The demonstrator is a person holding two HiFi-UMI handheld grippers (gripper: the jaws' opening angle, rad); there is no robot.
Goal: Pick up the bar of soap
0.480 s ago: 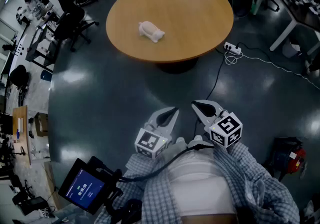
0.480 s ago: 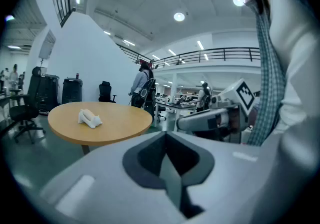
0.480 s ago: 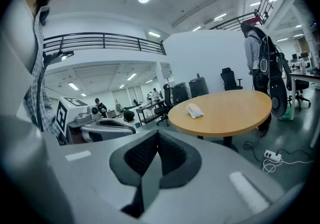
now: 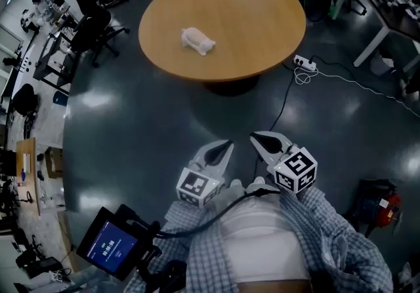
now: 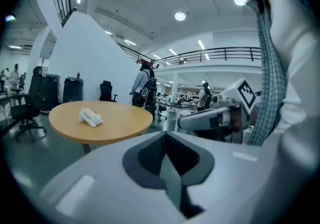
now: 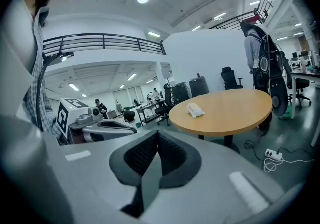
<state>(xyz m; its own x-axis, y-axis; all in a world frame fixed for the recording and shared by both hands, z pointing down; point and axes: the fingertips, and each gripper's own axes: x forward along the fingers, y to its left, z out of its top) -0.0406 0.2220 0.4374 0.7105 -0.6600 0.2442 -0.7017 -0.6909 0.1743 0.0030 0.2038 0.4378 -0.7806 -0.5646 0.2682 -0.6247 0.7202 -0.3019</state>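
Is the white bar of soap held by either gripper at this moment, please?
No, the white bar of soap lies on the round wooden table, far from the left gripper and right gripper, both shut and empty.

Jaws of the right gripper (image 6: 156,140) are seen pressed together, with nothing held between them. The bar of soap (image 6: 196,110) is seen lying on the round wooden table (image 6: 235,110), far ahead and to the right, well apart from the jaws. The left gripper (image 6: 127,129) is seen near on the left, marker cube (image 6: 67,113) at its back. A person (image 6: 264,62) with a backpack is seen standing at the table's far right. A power strip (image 6: 273,154) is seen on the floor below the table's right edge.
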